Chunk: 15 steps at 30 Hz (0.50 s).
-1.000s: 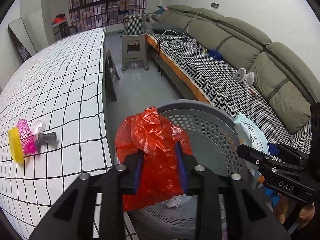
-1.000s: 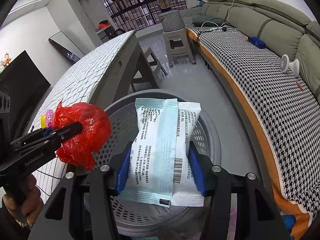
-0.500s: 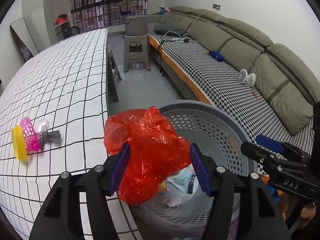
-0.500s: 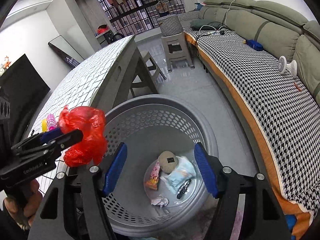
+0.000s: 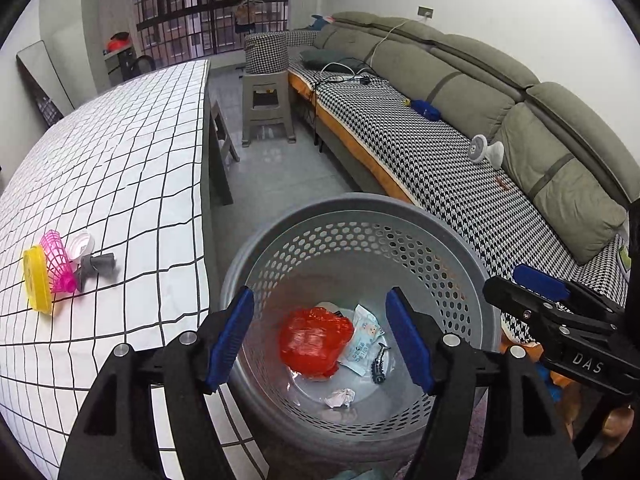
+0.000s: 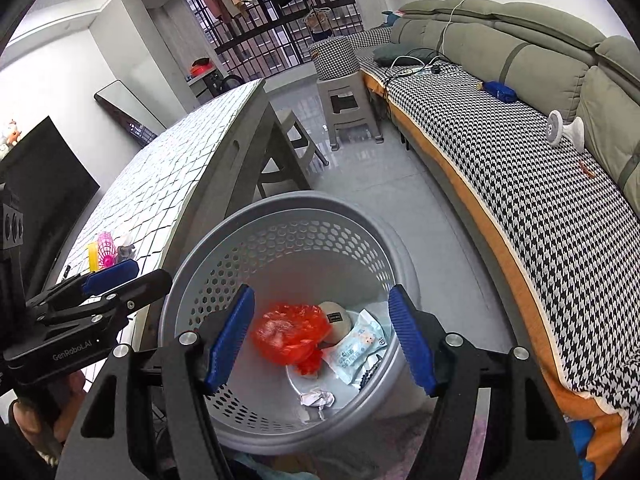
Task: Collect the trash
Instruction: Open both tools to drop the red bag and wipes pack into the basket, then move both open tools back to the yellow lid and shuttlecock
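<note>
While both my grippers hang over the bin, this is how I read things:

Left gripper: left gripper (image 5: pixel 320 334) has let go; its jaws are opening, nothing between the blue pads, only the bin below.
Right gripper: right gripper (image 6: pixel 320 338) is released and empty, jaws spread wide above the same opening.
Why so held: I judge both point steeply down over the mouth so whatever is dropped lands inside, not on the floor.
Bin: grey plastic wastebasket (image 5: pixel 360 208), round, smooth rim, walls pierced with honeycomb holes; it fills the lower centre of both views, just beside the table edge.
Trash inside: crumpled red plastic bag (image 5: pixel 314 340), glossy and thin, lies on the bottom; touching it at the right, a pale blue wipes packet (image 5: pixel 362 346); a small wad of white paper (image 5: pixel 340 397) sits nearer the frame's bottom.
Table: table (image 5: pixel 132 160) with white grid-lined cloth at left of frame.
Left to collect, my guess: yellow lid (image 5: pixel 37 278), pink mesh cup (image 5: pixel 58 258) and grey piece (image 5: pixel 96 266), clustered together at the left edge.
</note>
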Available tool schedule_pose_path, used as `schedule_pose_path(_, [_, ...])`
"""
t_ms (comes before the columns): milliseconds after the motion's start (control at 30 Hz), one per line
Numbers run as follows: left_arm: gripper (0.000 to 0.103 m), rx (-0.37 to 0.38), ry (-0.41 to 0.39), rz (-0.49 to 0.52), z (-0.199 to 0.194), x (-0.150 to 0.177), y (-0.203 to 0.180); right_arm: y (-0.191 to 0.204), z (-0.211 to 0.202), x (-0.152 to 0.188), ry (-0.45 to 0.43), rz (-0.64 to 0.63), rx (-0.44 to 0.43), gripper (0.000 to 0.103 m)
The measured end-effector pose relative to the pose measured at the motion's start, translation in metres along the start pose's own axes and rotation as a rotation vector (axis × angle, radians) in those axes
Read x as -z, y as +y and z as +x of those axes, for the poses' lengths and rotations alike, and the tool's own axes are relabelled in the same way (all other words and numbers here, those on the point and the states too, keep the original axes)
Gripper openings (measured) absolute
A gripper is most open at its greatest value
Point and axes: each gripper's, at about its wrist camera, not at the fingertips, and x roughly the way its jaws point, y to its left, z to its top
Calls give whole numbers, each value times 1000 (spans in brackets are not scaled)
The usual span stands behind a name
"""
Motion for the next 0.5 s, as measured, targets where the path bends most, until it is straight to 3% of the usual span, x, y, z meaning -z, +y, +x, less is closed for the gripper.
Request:
schedule_pose_path(433, [74, -48, -37, -19, -19, 7, 6, 13, -9, 10, -14, -16, -8, 67])
schedule_pose_path(500, [80, -53, -45, -26, -22, 8, 9, 15, -9, 12, -17, -19, -8, 67])
